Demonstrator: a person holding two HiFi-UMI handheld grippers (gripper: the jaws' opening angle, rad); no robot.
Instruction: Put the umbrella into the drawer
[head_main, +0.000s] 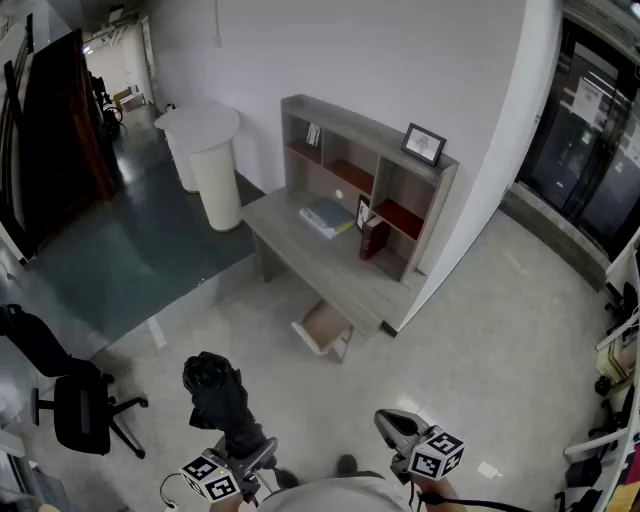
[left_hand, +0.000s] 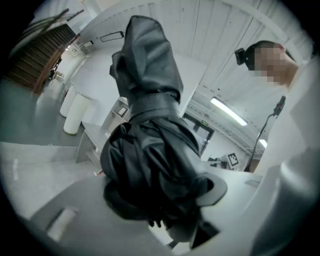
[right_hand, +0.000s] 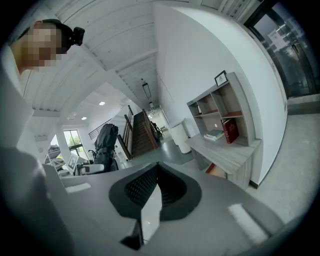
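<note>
In the head view, my left gripper (head_main: 243, 447) is clamped low on the folded black umbrella (head_main: 215, 392), which stands upright out of it, well short of the desk (head_main: 300, 250). The drawer (head_main: 322, 328) under that desk is pulled out and looks empty from here. My right gripper (head_main: 397, 428) hangs beside the left one, carrying nothing.

In the left gripper view, the bundle fills the frame, its crumpled fabric bulging over both pads, with a strap wrapped round its middle. I judge it light, with a stiff core under soft, slick cloth, so the hold belongs low on the shaft where it is firm. The loose folds would slide and could catch on the drawer's edge.

In the right gripper view, the ribbed pads meet at their tips with nothing between them. The red book (right_hand: 231, 131) on the desk carries a gold mark too small to read. I find no legible writing anywhere, only the square patterns on the cubes.
</note>
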